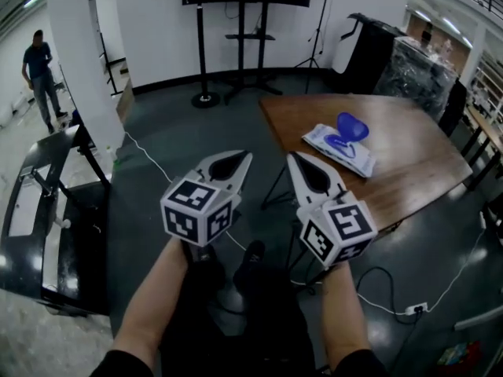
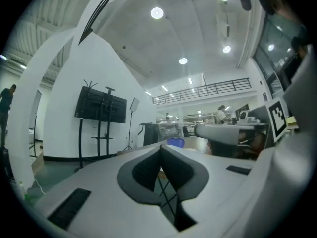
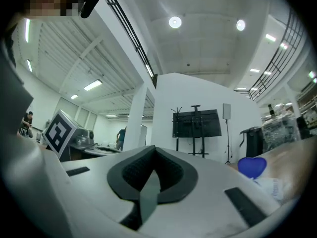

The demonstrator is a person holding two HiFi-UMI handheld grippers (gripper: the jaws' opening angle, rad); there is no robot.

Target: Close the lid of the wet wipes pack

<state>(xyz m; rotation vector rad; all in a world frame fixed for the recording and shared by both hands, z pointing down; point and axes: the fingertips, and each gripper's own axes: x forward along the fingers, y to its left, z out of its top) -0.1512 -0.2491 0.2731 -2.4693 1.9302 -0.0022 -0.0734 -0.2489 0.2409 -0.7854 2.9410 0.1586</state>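
A white wet wipes pack [image 1: 338, 149] lies on the wooden table [image 1: 409, 163], its blue lid [image 1: 351, 128] standing open. Both grippers hover side by side over the floor, short of the table's near-left corner. My left gripper [image 1: 244, 157] is shut with nothing in it, and so is my right gripper [image 1: 292, 157]. In the left gripper view the closed jaws [image 2: 161, 148] point toward the blue lid [image 2: 176, 142] far off. In the right gripper view the jaw tips [image 3: 155, 150] meet, with the blue lid [image 3: 251, 166] and the pack [image 3: 275, 187] off to the right.
A white pillar [image 1: 82, 61] and a black table [image 1: 47, 210] stand to the left. A TV on a stand [image 1: 245, 22] is at the back. A person [image 1: 41, 73] stands far left. A cable and socket [image 1: 416, 309] lie on the floor.
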